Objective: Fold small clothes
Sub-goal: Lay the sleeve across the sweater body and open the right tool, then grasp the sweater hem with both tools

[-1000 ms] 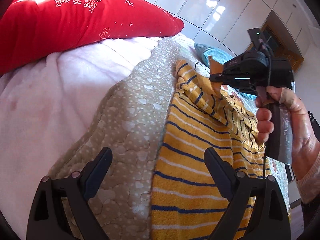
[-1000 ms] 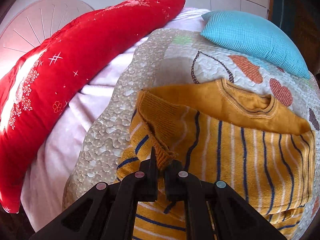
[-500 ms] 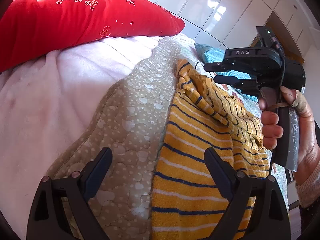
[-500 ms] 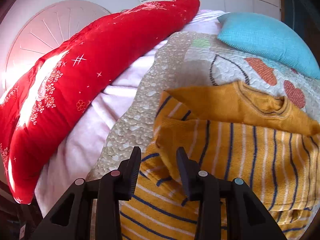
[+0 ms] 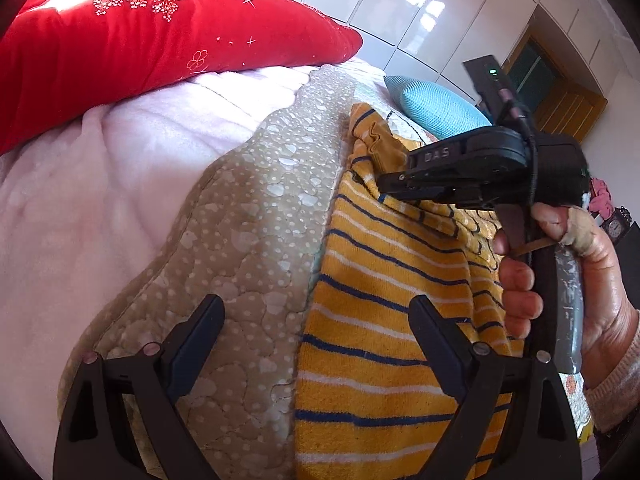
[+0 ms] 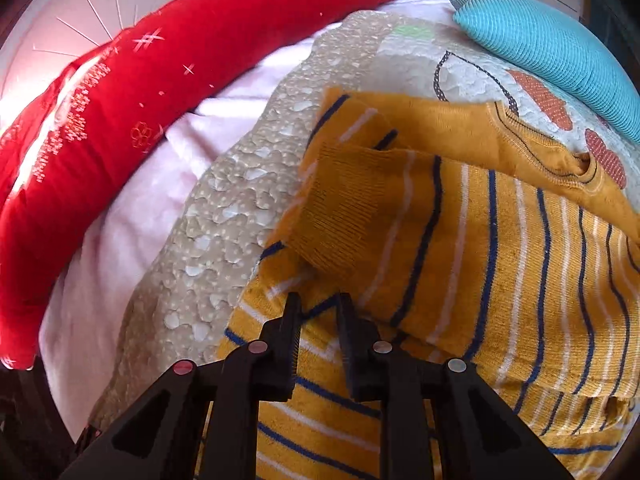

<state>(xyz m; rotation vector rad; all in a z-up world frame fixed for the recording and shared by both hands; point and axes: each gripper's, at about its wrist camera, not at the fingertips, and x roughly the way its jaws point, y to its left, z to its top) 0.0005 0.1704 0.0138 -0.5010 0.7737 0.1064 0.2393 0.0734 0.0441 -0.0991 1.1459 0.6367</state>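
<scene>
Striped sweater [image 6: 460, 248] lies on a quilted bedspread [image 5: 256, 216], red pillow [image 5: 140, 36] behind, white glossy cabinets [image 5: 420, 8] beyond. My left gripper [image 5: 316, 328] is spread wide and empty. My right gripper [image 6: 318, 312], just narrowing, pinches nothing.

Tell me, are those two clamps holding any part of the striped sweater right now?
No. The left gripper hangs wide open above the sweater. The right gripper has been closing, jaws narrow, over the sleeve but gripping nothing.

The sweater [image 6: 460, 240] lies on the quilt [image 6: 224, 216], one sleeve folded over its front (cuff near the left edge). Long pillow [image 6: 200, 64] sits left, small cushion [image 6: 552, 48] behind.
</scene>
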